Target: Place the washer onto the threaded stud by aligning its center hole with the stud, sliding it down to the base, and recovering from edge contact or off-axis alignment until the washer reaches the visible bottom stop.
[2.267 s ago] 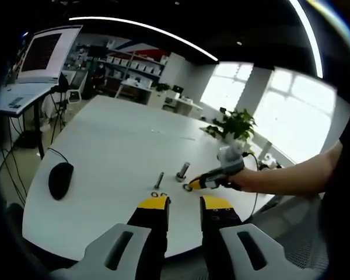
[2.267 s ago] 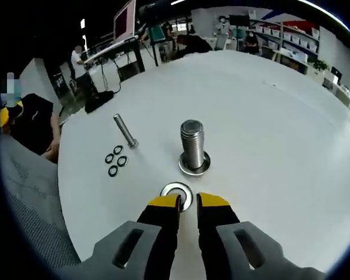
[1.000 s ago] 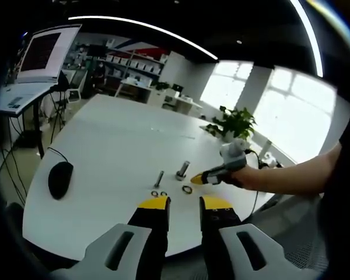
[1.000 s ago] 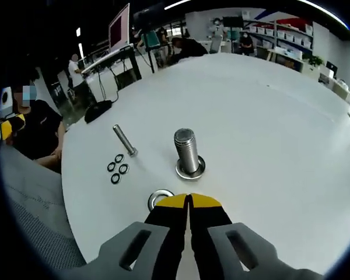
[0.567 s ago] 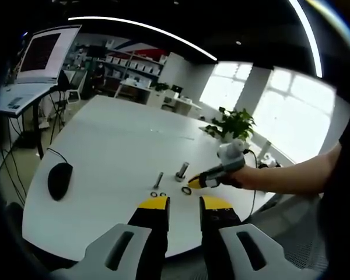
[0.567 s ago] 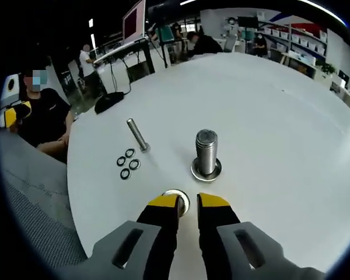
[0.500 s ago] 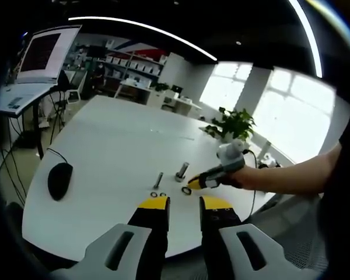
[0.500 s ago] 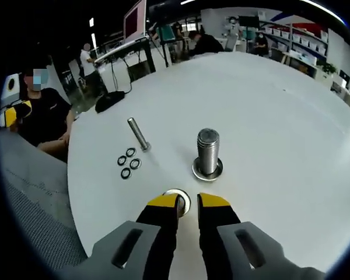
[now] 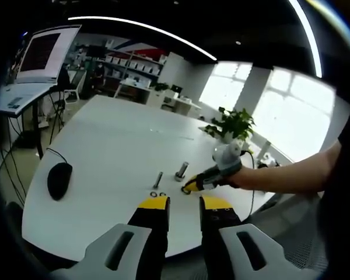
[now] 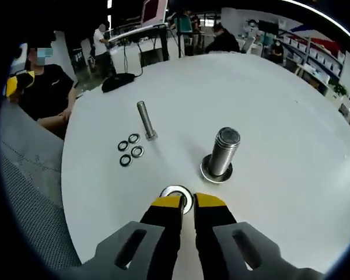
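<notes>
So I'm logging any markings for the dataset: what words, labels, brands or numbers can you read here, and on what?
None can be read.
Laptop screen: shows content, too blurred to read.
Large threaded stud, small bolt, large washer: no legible markings.

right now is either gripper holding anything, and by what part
The right gripper pinches the large washer by its near rim, the washer still lying on the table. The left gripper is open and holds nothing.
</notes>
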The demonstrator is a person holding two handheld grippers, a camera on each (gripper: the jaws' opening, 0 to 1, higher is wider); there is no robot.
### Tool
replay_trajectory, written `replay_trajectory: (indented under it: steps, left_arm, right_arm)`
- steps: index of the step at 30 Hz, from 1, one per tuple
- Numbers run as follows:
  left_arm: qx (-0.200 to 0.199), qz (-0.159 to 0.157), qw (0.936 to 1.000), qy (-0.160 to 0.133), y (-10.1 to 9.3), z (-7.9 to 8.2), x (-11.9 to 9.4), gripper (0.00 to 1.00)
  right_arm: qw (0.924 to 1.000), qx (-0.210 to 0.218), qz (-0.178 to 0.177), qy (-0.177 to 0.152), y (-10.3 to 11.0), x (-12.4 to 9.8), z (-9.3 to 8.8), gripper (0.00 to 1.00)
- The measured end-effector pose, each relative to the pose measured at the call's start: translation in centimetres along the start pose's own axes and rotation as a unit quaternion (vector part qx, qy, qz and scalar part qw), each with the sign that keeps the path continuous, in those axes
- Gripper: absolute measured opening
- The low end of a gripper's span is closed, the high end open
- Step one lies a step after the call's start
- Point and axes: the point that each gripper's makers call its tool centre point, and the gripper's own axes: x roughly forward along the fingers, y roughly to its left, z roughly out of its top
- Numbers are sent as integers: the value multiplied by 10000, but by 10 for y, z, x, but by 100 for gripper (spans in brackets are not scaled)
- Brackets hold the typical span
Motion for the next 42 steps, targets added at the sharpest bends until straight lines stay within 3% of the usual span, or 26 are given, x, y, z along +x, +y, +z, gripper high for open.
replay_trajectory:
  steps: [9, 18, 42]
  left_arm:
    - [-6, -2, 10000, 14, 0, 0, 0, 18]
    - [2, -10, 10000, 45, 0, -1, 0, 18]
    - [-1, -9, 10000, 40, 0, -1, 0, 18]
  right_arm:
    - [9984, 566, -55, -1, -5, 0, -2, 7]
    - [9965, 750, -43, -363, -7, -7, 12, 6]
    - [9951, 608, -311, -716, -13, -27, 34, 7]
